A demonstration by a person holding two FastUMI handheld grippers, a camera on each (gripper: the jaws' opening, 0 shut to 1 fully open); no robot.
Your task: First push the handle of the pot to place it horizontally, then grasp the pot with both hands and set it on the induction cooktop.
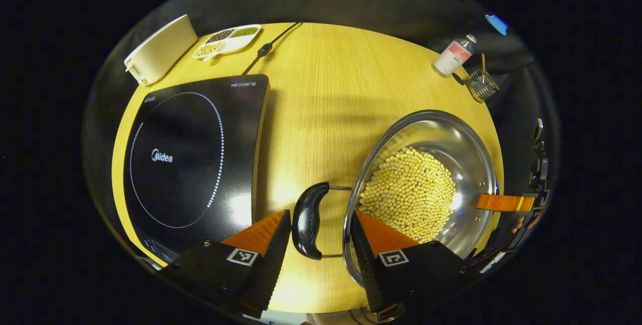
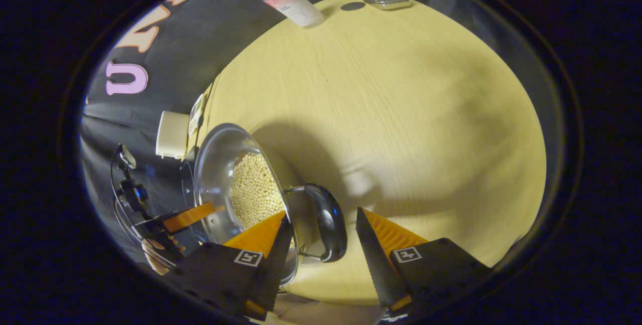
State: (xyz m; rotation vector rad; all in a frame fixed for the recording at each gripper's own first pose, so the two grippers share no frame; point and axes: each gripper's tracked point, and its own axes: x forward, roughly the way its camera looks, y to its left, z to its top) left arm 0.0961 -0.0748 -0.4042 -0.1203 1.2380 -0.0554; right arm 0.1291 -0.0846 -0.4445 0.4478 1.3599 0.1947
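Two-handed approach to a steel pot filled with pale round beans, standing on the wooden surface toward its right edge and just beside the induction cooktop, which occupies the left part of the surface. In the left gripper view, the left tongs are released, their fingers spread on either side of the pot's black left handle; one finger lies over the surface between cooktop and handle, the other over the pot's near rim. No finger visibly presses on the handle. At the pot's far side the other tongs reach in over the rim.

In the right gripper view, the right tongs are likewise released, straddling the black right handle; whether either finger touches it cannot be told. The pot appears on edge, with the left tongs and a hand behind it.

Along the far edge of the surface: a white rectangular container, a divided tray of assorted beans, the cooktop's power cord, a labelled bottle and a small wire basket.
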